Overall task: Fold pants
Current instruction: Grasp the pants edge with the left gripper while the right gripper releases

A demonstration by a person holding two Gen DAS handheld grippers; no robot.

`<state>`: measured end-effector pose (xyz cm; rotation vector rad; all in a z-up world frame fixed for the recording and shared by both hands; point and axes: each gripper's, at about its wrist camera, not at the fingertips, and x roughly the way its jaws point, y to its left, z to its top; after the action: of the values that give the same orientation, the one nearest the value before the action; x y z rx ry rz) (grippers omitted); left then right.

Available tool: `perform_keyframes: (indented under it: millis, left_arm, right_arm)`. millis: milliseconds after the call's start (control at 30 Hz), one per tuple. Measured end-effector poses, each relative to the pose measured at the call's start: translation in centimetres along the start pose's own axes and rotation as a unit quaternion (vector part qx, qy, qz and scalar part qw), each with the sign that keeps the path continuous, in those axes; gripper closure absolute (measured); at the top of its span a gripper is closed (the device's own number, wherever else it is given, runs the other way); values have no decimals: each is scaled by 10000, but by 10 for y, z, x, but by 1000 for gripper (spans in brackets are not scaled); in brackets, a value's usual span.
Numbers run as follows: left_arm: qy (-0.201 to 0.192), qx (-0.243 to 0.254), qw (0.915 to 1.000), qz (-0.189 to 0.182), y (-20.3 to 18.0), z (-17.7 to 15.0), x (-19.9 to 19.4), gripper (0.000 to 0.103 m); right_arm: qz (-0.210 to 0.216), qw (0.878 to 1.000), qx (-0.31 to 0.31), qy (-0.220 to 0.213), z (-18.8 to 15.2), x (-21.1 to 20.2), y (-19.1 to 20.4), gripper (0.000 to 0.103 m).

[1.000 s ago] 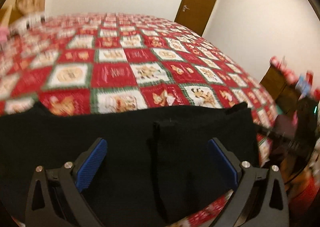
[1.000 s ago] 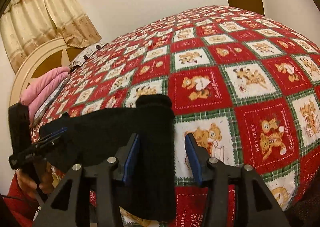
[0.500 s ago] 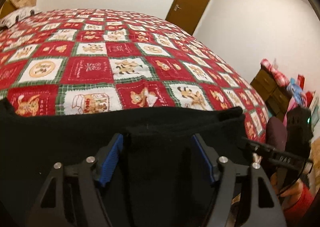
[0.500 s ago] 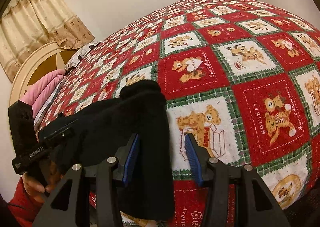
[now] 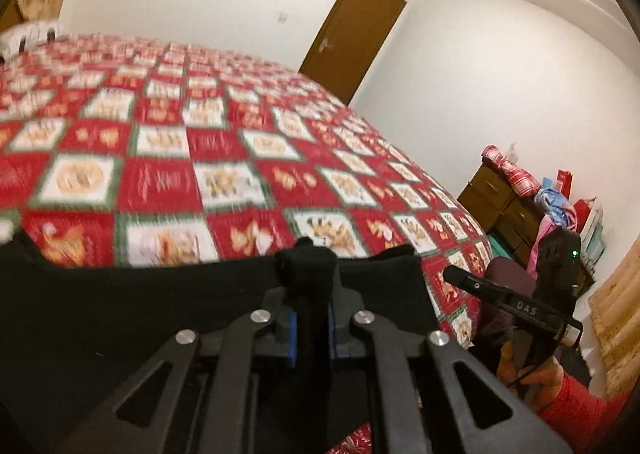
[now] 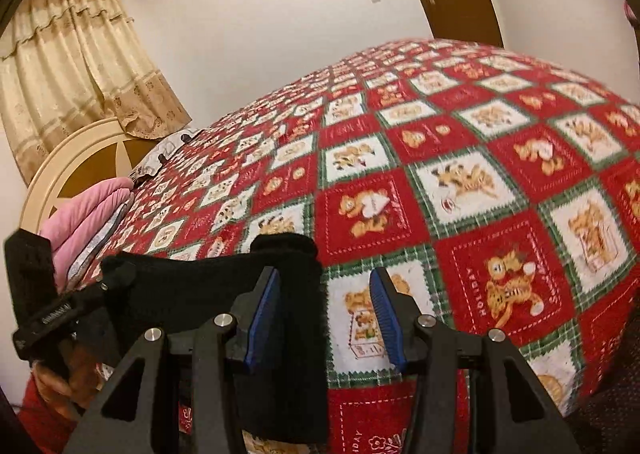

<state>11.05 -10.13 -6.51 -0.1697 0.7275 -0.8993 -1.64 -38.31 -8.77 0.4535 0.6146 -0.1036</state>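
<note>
Black pants [image 5: 120, 314] lie along the near edge of a bed covered by a red, white and green bear quilt [image 5: 200, 182]. My left gripper [image 5: 312, 318] is shut on a raised fold of the black fabric, which bunches up above its blue pads. In the right wrist view the pants [image 6: 192, 294] end at a thick folded edge. My right gripper [image 6: 325, 318] is open astride that edge. The cloth rests against the left pad, and bare quilt [image 6: 480, 214] shows before the right pad. A hand in a red sleeve [image 5: 576, 406] holds the right gripper.
A brown door [image 5: 352, 34] stands in the far wall. A wooden dresser [image 5: 500, 198] piled with clothes is to the right of the bed. A pink folded blanket [image 6: 88, 214], a round headboard [image 6: 80, 158] and a curtain [image 6: 80, 66] are at the bed's left end.
The left jaws went from wide open to shut, pinching a fold of the pants, and the left gripper rose a little. The right jaws kept the same gap.
</note>
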Motion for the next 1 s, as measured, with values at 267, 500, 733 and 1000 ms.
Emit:
perform_keyframes:
  millis: [267, 500, 733, 1000]
  left_arm:
    - [546, 198, 9913, 1177, 18, -18, 24, 91]
    - [542, 316, 9861, 1538, 24, -27, 30, 79]
    - [510, 305, 9856, 1580, 26, -30, 26, 74]
    - [361, 384, 9841, 1698, 27, -25, 22, 51]
  right_arm:
    - [-247, 9963, -818, 14, -2, 6, 35, 54]
    - [99, 9896, -1428, 134, 1, 39, 78, 84]
    - [-438, 9957, -671, 457, 3, 78, 34, 98]
    - [-1363, 9845, -1099, 93, 6, 49, 45, 97]
